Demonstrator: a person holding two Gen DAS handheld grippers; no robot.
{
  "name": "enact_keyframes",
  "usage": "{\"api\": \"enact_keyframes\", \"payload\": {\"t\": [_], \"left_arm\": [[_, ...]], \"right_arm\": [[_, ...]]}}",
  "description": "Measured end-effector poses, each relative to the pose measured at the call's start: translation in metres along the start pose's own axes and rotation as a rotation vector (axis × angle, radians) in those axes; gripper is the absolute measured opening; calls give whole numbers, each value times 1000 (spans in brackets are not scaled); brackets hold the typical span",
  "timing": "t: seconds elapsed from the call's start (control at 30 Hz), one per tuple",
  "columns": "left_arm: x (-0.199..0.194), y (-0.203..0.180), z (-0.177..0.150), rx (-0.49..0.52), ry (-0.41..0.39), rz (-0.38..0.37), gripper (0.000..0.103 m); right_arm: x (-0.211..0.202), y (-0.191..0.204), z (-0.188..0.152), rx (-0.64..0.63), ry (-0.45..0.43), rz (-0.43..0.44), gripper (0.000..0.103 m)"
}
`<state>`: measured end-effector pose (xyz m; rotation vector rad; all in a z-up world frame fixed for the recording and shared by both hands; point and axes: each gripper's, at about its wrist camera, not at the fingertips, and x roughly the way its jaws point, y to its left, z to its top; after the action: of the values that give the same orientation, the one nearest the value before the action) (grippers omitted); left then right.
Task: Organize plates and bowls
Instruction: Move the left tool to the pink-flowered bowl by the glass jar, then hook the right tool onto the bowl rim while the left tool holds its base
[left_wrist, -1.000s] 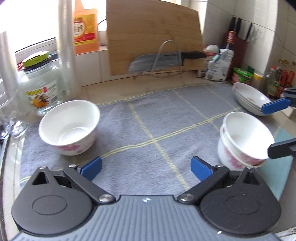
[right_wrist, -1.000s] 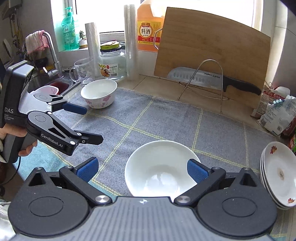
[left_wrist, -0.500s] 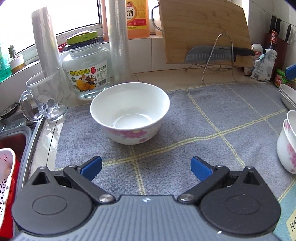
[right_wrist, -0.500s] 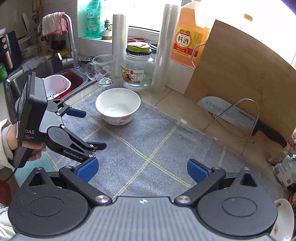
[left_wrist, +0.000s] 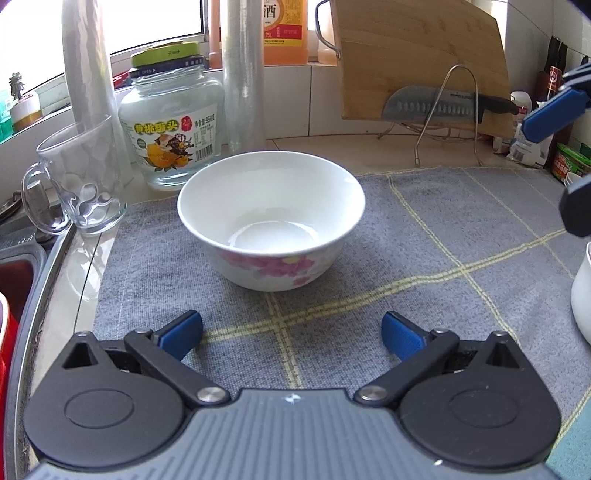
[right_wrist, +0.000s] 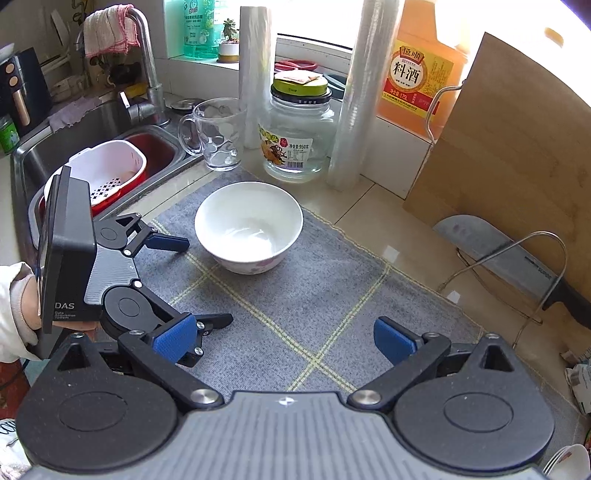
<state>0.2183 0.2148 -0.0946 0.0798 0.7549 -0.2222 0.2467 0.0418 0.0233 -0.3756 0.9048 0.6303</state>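
Floral bowl (left_wrist: 271, 221) upright on grey mat (left_wrist: 424, 258), just before glass jar (left_wrist: 173, 125). Dead ahead of left tool (left_wrist: 291, 334), released, empty, nearer. Right tool (right_wrist: 286, 339) likewise released, farther back.

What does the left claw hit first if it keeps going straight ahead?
Probably the white floral-patterned ceramic bowl on the grey checked mat. The left claw is open and empty, centred on the bowl, which is apart from its fingers. The exact gap is unclear.
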Motion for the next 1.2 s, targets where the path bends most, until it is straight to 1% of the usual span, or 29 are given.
{"api": "enact_keyframes", "payload": {"t": [0.27, 0.37, 0.57, 0.6, 0.67, 0.73, 0.8, 0.93, 1.13, 1.2], "left_arm": [[6, 1, 2, -22, -35, 29, 103], [9, 3, 5, -27, -32, 47, 103], [13, 8, 11, -26, -14, 42, 102], [13, 9, 12, -25, -18, 49, 102], [8, 10, 13, -8, -59, 69, 102], [3, 12, 16, -3, -103, 60, 102], [0, 13, 18, -2, -129, 49, 102], [3, 11, 21, 33, -144, 47, 102], [4, 10, 23, 32, -158, 27, 99], [4, 11, 24, 34, -157, 18, 98]], "right_arm": [[30, -6, 20, -12, 39, 39, 103], [39, -6, 27, -16, 49, 54, 103], [54, -9, 38, -21, 63, 80, 103], [56, -9, 40, -20, 65, 84, 103], [60, -10, 43, -20, 64, 95, 103], [63, -11, 48, -23, 60, 109, 103], [66, -12, 53, -29, 53, 117, 103], [75, -15, 66, -37, 41, 149, 103], [98, -21, 81, -25, 45, 198, 102], [104, -22, 84, -20, 47, 212, 99]]}}
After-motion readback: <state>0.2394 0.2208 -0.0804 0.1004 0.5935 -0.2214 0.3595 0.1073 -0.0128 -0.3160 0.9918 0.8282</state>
